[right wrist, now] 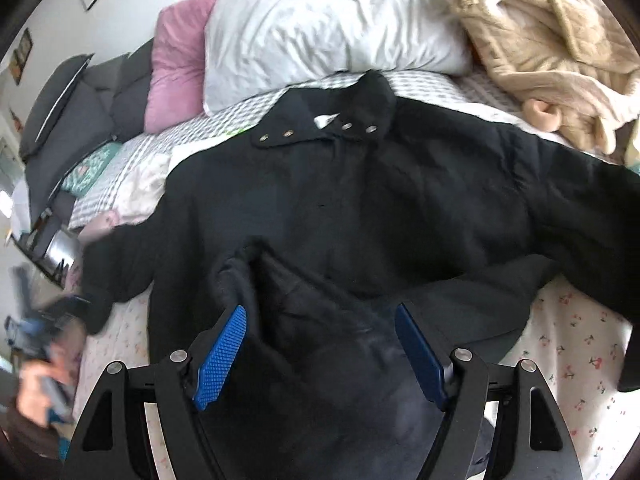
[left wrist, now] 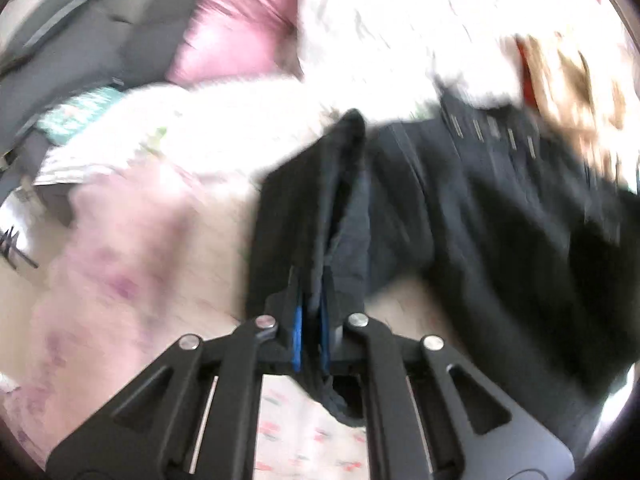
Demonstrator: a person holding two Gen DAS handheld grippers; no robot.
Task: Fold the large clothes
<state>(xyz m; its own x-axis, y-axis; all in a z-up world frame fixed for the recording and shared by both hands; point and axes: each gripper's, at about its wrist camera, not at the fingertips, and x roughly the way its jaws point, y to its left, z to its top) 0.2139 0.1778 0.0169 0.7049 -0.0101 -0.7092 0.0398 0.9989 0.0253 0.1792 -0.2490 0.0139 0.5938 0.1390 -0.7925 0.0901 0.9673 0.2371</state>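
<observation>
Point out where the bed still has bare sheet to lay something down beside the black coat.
Bare cherry-print sheet lies below the black coat, under its right sleeve. A narrower strip shows by the other sleeve. The head end is crowded: white pillow, pink cushion, beige robe.

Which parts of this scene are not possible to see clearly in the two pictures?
- Left wrist view: motion blur smears the whole view; which part of the black padded jacket the left gripper is pinching cannot be told.
- Right wrist view: the jacket's right sleeve is cut off by the frame edge.
- Right wrist view: the bunched hem hides the floral bedsheet between the open fingers.
</observation>
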